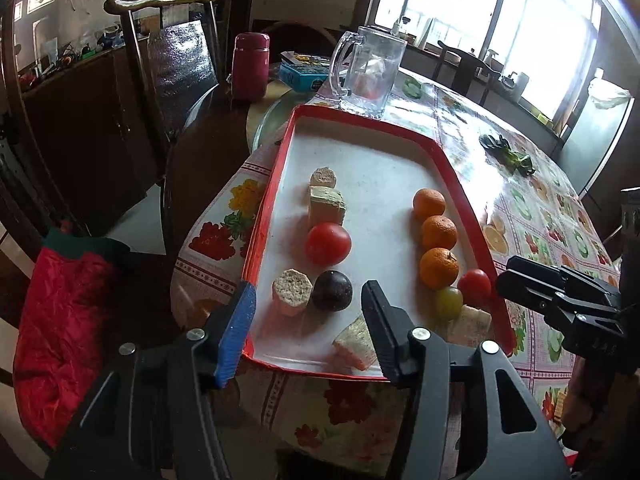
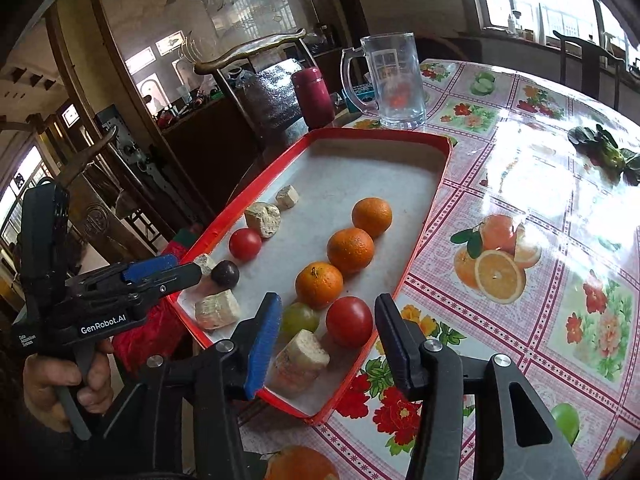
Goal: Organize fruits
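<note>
A red-rimmed tray lies on the table. Three oranges form a row along its right side, ending in a small red tomato and a green grape. On its left side sit a larger tomato, a dark round fruit and several beige chunks. My left gripper hovers open over the tray's near-left corner. My right gripper stands open over the near-right end, with nothing pressed between its fingers.
A glass mug stands past the tray's far end, a maroon flask and a blue box behind it. Green leaves lie on the fruit-print tablecloth. A chair and red cloth are on the left.
</note>
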The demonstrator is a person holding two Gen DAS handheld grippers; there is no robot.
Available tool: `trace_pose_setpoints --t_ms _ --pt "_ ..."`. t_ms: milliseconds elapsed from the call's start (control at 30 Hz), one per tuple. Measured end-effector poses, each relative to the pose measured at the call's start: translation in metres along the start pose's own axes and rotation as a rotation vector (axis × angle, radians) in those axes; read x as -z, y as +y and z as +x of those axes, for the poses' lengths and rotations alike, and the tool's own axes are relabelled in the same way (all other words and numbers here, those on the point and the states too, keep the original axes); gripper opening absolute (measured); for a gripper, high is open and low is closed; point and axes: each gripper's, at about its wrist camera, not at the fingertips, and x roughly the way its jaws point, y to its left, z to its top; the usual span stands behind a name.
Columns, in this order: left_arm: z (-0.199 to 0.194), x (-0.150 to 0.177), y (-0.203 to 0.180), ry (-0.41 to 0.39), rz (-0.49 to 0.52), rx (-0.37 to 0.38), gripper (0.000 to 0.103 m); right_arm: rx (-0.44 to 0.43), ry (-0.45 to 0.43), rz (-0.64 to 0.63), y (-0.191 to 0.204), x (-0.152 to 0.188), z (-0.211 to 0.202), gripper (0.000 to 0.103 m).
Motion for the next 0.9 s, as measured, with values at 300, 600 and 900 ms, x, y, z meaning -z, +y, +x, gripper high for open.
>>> trace_pose_setpoints --t_ms 300,600,900 --pt "-0.008 0.011 -0.007 -0.001 0.052 -0.018 0.062 -0.022 0.004 -0.041 -0.001 0.0 -0.007 0.056" --pt "-0.019 0.02 -0.011 -0.01 0.074 -0.036 0.073 -0.046 0.003 -0.148 0.002 0.0 -0.021 0.079" --pt "-0.033 0.022 -0.02 -0.046 0.108 -0.06 0.078 -0.076 0.033 -0.297 0.011 0.005 -0.029 0.087"
